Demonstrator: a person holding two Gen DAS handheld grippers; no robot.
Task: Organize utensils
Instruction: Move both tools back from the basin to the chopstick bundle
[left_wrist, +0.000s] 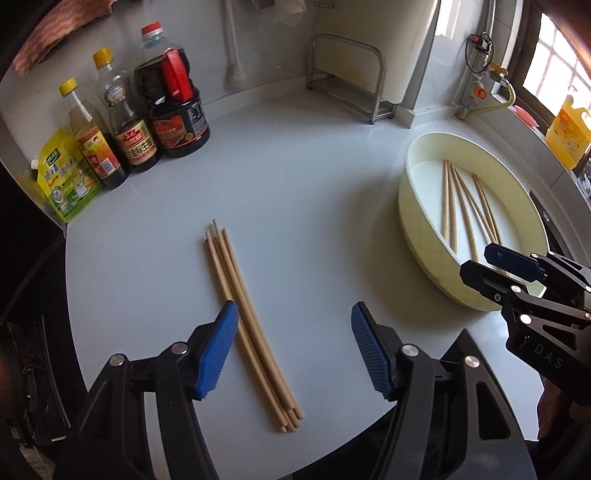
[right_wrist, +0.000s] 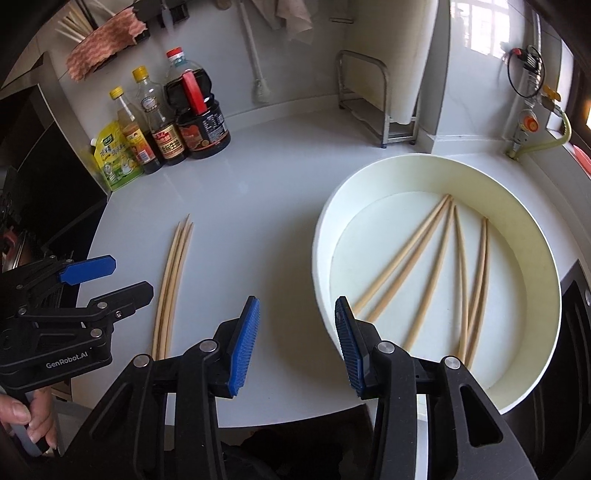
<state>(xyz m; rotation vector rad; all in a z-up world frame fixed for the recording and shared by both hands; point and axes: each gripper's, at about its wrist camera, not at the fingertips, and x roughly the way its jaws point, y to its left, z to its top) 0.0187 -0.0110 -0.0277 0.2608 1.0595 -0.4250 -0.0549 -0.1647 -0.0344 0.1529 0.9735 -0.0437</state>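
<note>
Slender, round wooden chopsticks (left_wrist: 246, 317) are lying bundled on the glossy white counter (left_wrist: 295, 184); more are sitting loose in the round cream basin (right_wrist: 546, 332); the left gripper (left_wrist: 291, 347) and right gripper (right_wrist: 297, 339) are both gaping empty, ribbed blue pads apart.

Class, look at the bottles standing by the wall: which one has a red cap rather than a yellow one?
The large dark-sauce bottle with the red handle, the biggest and rightmost in the row. The two slimmer glass bottles beside it have yellow caps.

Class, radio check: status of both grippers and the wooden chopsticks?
Left gripper and right gripper open, empty. Wooden chopsticks bundled on counter; more loose in round cream basin. Nothing in the way.
</note>
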